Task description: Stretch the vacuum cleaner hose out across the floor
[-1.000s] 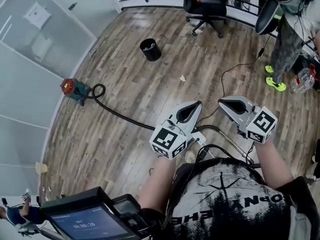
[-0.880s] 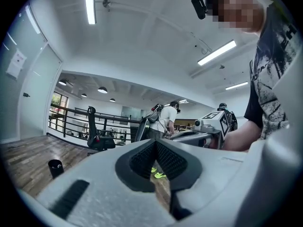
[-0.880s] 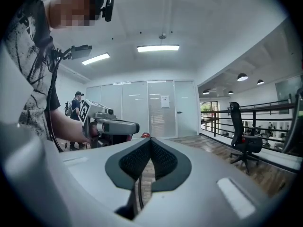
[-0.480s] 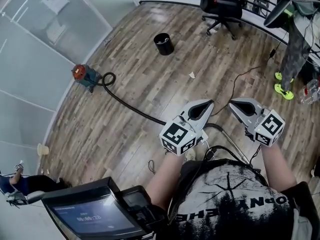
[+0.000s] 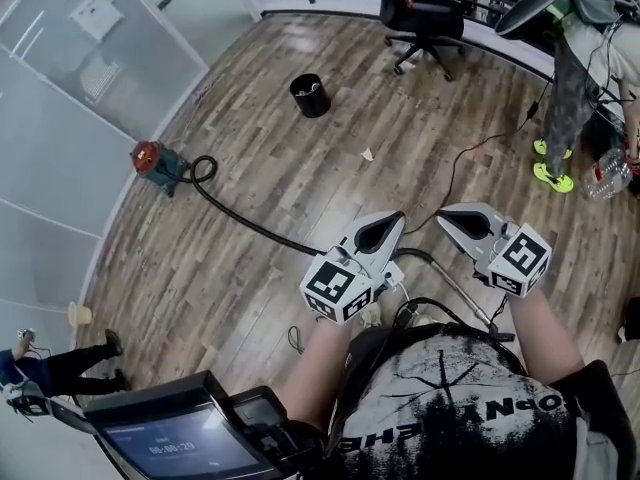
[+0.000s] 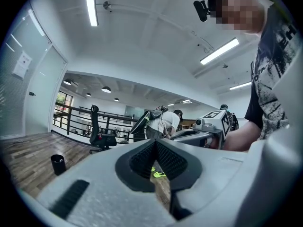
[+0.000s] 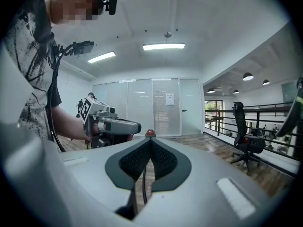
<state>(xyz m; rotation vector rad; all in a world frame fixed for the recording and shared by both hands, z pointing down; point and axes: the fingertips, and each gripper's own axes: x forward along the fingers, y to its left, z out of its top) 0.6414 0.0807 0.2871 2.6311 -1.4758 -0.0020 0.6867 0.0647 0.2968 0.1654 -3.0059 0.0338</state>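
Across the floor, the hose lies stretched from the vacuum cleaner as before (task seemingly met), with the left gripper and right gripper jaws clenched empty.

Head view: high up, steeply down on the wood floor, grippers close below. View on the left gripper faces level toward the office chair; that on the right gripper faces the glass wall. Each catches the other gripper nearby; all three share the chair.
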